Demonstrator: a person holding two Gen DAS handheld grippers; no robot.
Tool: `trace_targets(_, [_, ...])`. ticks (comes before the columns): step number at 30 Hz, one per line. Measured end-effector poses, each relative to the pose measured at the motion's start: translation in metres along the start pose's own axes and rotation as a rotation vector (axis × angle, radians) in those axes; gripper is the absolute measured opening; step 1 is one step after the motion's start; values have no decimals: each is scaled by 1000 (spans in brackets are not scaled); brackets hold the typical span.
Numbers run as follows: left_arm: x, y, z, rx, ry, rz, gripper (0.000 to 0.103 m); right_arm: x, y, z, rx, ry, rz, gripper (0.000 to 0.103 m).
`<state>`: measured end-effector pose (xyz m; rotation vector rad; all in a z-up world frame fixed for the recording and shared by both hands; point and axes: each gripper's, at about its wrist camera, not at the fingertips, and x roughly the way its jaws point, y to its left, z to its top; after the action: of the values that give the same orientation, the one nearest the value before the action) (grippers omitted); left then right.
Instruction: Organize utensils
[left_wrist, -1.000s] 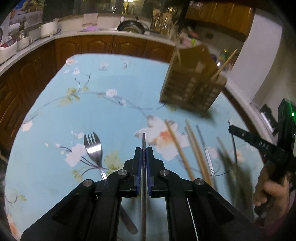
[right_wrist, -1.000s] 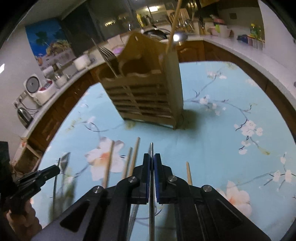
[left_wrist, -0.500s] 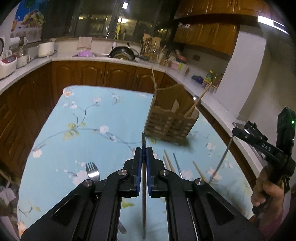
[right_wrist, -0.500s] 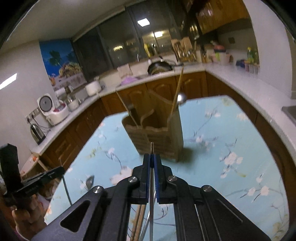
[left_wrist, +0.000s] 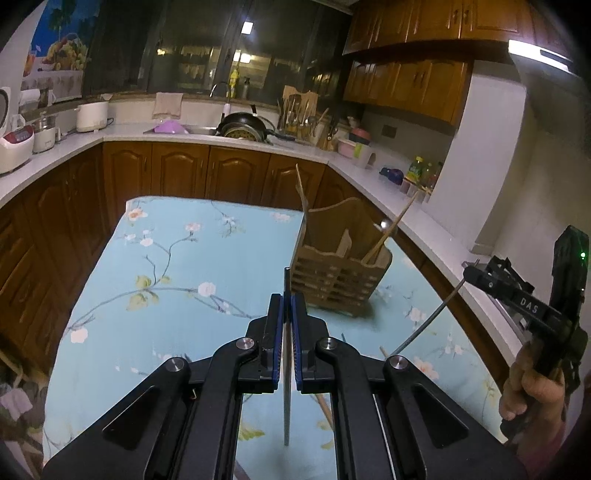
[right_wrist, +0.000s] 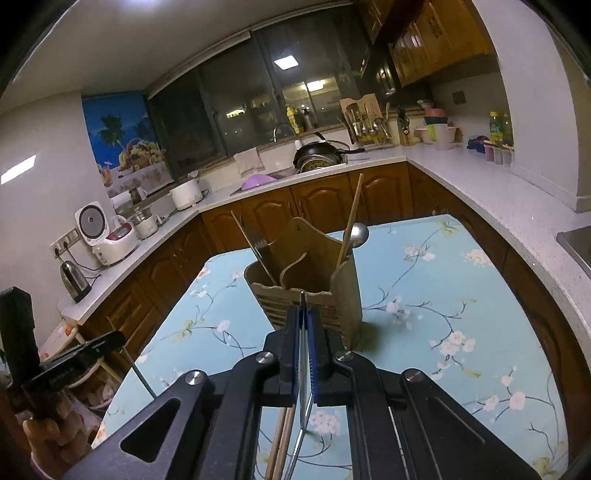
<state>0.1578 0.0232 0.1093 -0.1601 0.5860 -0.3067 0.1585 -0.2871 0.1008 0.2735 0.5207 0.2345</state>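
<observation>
The tabletop (left_wrist: 177, 266), covered with a light-blue cloth printed with blossom branches, carries the slatted wooden utensil caddy (left_wrist: 338, 284) toward its far right part. The caddy is divided into compartments. In the right wrist view a wooden chopstick (right_wrist: 352, 218) and a round-bowled metal spoon (right_wrist: 358, 234) are seen standing in its right compartment, and a thin metal utensil (right_wrist: 251, 243) leans in its left one. Loose wooden chopsticks (right_wrist: 280, 439) are seen lying on the cloth below the right tongs.

The step in hand is judged to be the carrying of picked utensils to the caddy. The left tongs (left_wrist: 287, 306) are pressed together on a thin grey metal rod (left_wrist: 286, 369), held raised above the cloth and short of the caddy. The right tongs (right_wrist: 304, 317) are likewise pinched on a slender metal utensil (right_wrist: 303, 398), whose kind cannot be told, with the caddy directly ahead.

For the next move, each held piece is to be tipped upright and its lower end aligned over an open compartment before release. Contact with the leaning utensils and the caddy rim is to be avoided, since the caddy may be tipped.
</observation>
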Motion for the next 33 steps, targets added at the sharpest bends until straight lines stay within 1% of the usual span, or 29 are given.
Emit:
trace_targets(6, [2,-6,20,11,-42,-6,4,-6,3,13,-9,-32,-2,4])
trace_targets(12, [6,-19,52,40,-104,-13,4,-11,4,37,-17,-85,-5,4])
trace_targets(20, [21,-34,114,62,-213,-29,4,-18,8,82,-29,-202,-15,4])
trace_targets(26, [47,-36,160,25,-272,-43,4,-7,6,117,-28,-267,-42,4])
trace_targets(30, [75,-35,173,-10,-282,-37,4,10,-1,127,-23,-274,-60,4])
trace_targets(33, [104,-33,169,-38,-262,-31,4,26,-8,125,-12,-262,-68,4])
